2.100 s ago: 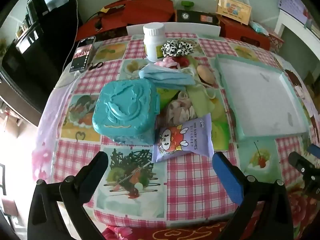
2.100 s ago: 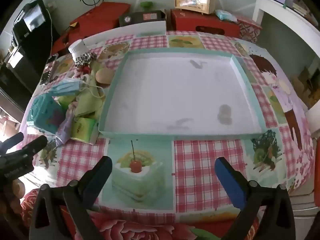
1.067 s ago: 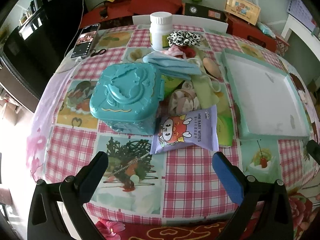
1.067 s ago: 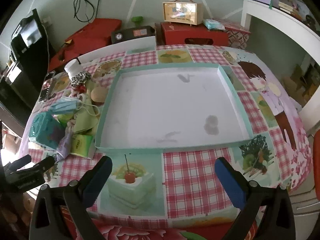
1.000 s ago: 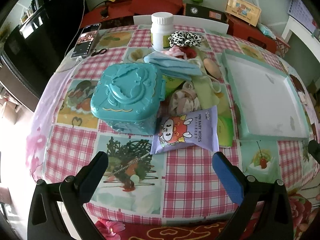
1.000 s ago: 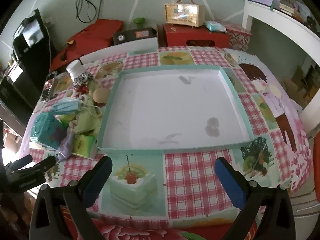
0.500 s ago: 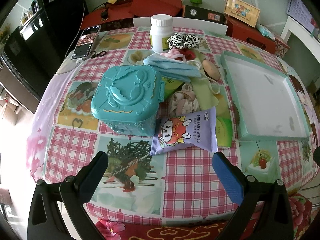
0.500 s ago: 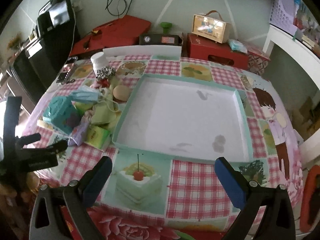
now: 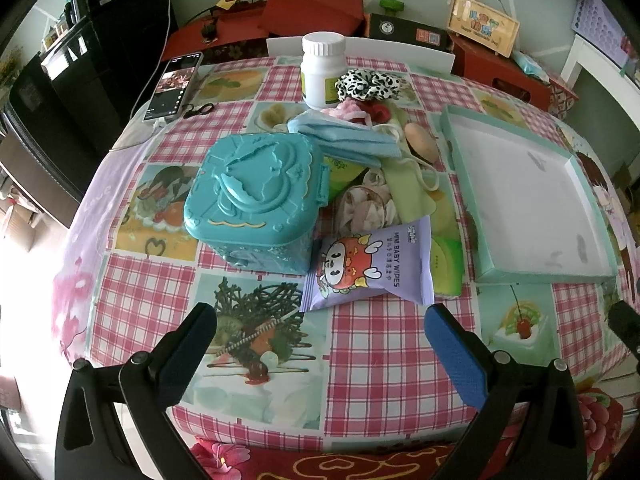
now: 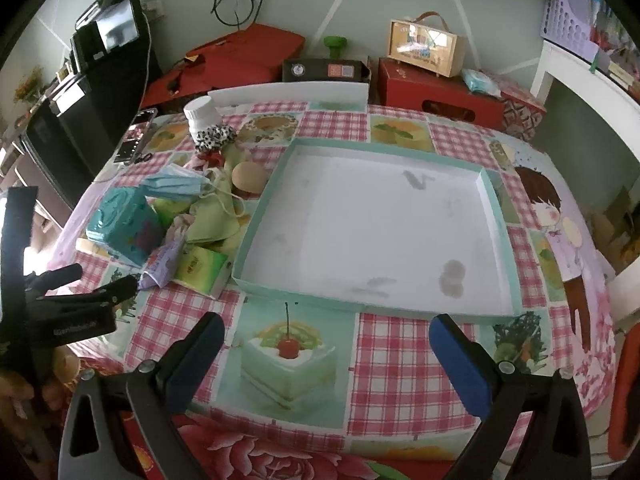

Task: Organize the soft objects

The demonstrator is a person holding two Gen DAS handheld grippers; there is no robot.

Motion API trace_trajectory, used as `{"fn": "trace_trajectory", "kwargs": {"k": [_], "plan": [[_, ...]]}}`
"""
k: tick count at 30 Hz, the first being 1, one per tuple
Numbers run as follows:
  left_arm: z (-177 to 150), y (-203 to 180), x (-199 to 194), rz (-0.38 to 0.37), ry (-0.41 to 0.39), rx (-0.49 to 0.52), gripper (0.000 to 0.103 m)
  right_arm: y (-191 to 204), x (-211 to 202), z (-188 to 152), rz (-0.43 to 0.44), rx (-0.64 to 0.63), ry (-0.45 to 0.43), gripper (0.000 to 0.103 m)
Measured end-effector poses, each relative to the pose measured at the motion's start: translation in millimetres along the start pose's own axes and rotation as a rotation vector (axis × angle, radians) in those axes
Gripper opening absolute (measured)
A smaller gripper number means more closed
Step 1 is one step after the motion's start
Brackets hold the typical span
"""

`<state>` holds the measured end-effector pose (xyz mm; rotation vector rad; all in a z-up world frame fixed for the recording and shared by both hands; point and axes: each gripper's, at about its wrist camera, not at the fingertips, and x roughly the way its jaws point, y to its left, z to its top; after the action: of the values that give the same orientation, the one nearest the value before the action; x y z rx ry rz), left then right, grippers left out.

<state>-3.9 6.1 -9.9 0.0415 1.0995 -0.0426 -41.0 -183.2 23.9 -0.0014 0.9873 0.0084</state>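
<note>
Soft things lie in a heap on the table (image 9: 384, 344), left of the tray (image 10: 496, 224): we see a purple wipes pack (image 9: 370, 266) at the near edge, a blue mask (image 9: 344, 140) behind it, a green mask (image 9: 408, 184), a pale scrunchie (image 9: 366, 204), a spotted scrunchie (image 9: 366, 82) and a pink one (image 9: 348, 110) by the white bottle (image 9: 322, 70). A teal box (image 9: 256, 196) stands touching the wipes pack on its left, and a green packet (image 10: 200, 266) lies just beside the tray's near left corner. The tray holds nothing but a few smudges. Our left gripper (image 9: 320, 336) hangs above the near table edge in front of the wipes pack, its fingers (image 9: 454, 354) spread wide with nothing between them. Our right gripper (image 10: 326, 346) hangs before the tray's near wall, also spread wide and bare. A phone (image 9: 174, 86) lies at the far left.
</note>
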Motion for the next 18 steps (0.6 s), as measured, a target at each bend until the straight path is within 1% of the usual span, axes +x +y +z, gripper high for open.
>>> {"fn": "trace_trajectory", "kwargs": {"k": [4, 7, 16, 18], "plan": [[-1, 1, 0, -0.001, -0.002, -0.002, 0.103, 0, 12, -3, 0.005, 0.018, 0.045, 0.103], [-1, 2, 0, -0.001, -0.002, -0.002, 0.103, 0, 17, -4, 0.004, 0.026, 0.060, 0.103], [-2, 4, 1, 0.000, 0.004, -0.010, 0.103, -5, 31, -5, -0.021, 0.053, 0.113, 0.103], [-2, 4, 1, 0.001, 0.004, -0.008, 0.103, -6, 35, -6, -0.039, 0.054, 0.129, 0.103]]}}
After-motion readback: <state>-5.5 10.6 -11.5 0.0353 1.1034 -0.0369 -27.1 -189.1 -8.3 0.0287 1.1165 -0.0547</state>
